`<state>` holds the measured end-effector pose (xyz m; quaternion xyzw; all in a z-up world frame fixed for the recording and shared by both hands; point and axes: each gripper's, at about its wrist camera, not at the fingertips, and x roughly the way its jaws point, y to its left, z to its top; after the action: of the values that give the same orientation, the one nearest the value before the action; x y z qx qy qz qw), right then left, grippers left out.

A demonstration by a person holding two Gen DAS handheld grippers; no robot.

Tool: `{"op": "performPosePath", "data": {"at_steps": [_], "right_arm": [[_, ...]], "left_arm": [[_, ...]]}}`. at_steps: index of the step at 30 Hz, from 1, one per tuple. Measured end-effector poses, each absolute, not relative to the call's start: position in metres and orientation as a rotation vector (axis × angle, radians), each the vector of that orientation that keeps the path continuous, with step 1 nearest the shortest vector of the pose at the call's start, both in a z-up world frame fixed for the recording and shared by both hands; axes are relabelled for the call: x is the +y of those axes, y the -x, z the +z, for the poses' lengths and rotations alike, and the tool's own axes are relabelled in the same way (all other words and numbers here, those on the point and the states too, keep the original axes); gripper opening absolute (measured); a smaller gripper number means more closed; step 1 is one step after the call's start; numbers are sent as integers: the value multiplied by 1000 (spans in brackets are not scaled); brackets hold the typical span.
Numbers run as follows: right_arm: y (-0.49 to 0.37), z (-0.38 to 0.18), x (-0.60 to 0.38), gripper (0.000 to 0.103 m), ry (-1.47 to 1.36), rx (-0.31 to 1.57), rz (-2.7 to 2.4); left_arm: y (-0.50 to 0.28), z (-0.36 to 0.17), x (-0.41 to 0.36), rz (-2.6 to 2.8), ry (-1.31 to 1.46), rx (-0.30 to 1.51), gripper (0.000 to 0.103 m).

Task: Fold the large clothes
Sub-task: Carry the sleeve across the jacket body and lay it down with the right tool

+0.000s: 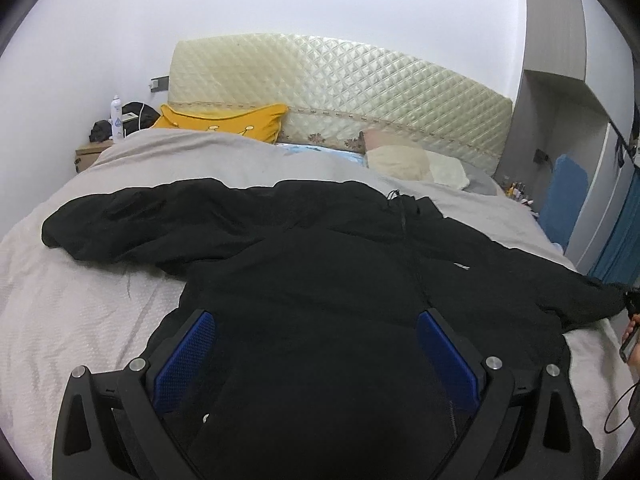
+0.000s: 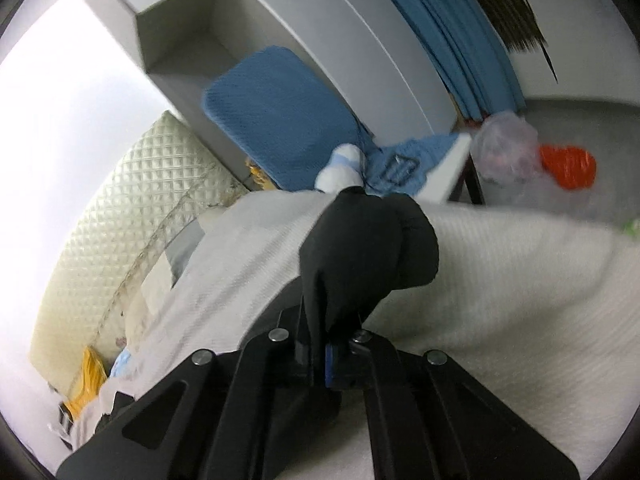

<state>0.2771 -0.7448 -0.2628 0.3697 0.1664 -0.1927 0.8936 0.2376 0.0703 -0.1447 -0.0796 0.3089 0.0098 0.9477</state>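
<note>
While the right gripper (image 2: 334,334) has its jaws pinched tight on a bunched black sleeve end (image 2: 360,248) at the centre of its view, the left gripper (image 1: 316,336) stands wide open low in its own frame, its ridged blue pads (image 1: 188,356) spread either side of the jacket's hem; whether they touch the cloth I cannot tell. The black jacket (image 1: 320,248) is soft, matte and puffy, lying spread front-up across the middle of the frame with one sleeve stretched toward the left and the other toward the right edge. Beneath it lies a pale, finely textured bedspread (image 1: 80,300). A quilted cream headboard (image 1: 340,92) and a yellow pillow (image 1: 224,122) sit toward the top, against a white wall.
</note>
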Motion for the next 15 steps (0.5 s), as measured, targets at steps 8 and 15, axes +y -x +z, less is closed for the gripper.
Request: {"op": "performPosePath", "data": {"at_steps": [8, 15], "right_arm": [[-260, -151, -695, 3, -658, 267, -336], [-249, -50, -598, 3, -491, 195, -238]], "left_arm": [[-206, -120, 81, 69, 111, 550, 102], [-187, -111, 98, 63, 114, 552, 102]]}}
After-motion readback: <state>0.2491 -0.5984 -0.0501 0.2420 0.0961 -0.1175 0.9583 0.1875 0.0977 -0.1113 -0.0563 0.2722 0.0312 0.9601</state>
